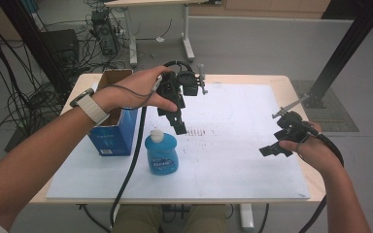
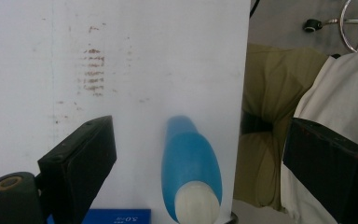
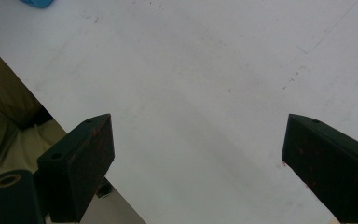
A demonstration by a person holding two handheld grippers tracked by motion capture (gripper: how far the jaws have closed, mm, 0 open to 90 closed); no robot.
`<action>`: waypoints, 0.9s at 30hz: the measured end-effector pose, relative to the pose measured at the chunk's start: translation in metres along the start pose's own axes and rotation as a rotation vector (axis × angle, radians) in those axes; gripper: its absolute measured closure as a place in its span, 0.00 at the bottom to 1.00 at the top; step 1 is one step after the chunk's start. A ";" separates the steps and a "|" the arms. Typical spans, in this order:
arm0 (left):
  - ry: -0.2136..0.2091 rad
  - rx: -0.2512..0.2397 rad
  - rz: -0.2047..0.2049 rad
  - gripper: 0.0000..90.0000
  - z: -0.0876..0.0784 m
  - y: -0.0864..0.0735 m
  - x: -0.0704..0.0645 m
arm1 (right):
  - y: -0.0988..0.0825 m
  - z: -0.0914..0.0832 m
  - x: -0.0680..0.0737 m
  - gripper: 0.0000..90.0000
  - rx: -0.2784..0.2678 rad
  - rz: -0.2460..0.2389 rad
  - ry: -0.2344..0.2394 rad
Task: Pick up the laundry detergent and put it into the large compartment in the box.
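Left gripper [image 1: 178,125] held up at centre-left of the high view, pointed down and toward the bottom of the frame, just above and to the right of the blue bottle [image 1: 161,153]. Jaws spread wide, nothing gripped; in the left gripper view, blue bottle [image 2: 190,173] at lower centre between the two black jaws, clear of both, white cap nearest the bottom edge. Bottle upright on the white table sheet [image 1: 233,160], left of centre in the high view, just right of the open blue box [image 1: 114,131]. Faint brown marks [image 1: 201,131] on the sheet just right of the left gripper. Right gripper [image 1: 271,151] low at the right of the high view, well apart from the bottle, pointing left. Released too: in the right gripper view, jaws wide apart over bare white sheet [image 3: 200,93], nothing between them.
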State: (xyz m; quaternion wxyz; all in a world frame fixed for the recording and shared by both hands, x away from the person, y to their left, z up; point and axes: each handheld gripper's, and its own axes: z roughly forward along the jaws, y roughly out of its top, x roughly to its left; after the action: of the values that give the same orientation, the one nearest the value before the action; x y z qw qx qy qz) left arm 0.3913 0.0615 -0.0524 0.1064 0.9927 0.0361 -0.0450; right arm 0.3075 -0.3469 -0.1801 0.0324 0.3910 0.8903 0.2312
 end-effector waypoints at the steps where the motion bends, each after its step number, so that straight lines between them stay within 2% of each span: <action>1: -0.001 0.001 0.001 0.11 0.000 0.000 0.000 | 0.000 0.000 0.000 0.10 0.000 0.000 0.000; 16: 0.000 0.002 0.010 0.11 -0.003 -0.001 -0.001 | -0.003 0.001 0.000 0.10 0.000 0.009 -0.001; 27: 0.016 0.010 -0.016 0.09 -0.006 -0.009 -0.002 | 0.004 0.002 0.002 0.11 0.006 0.001 0.002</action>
State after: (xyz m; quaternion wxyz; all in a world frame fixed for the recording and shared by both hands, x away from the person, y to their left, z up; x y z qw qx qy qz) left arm 0.3895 0.0718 -0.0481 0.1009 0.9932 0.0447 -0.0379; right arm 0.3098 -0.3422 -0.1800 0.0301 0.3911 0.8909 0.2291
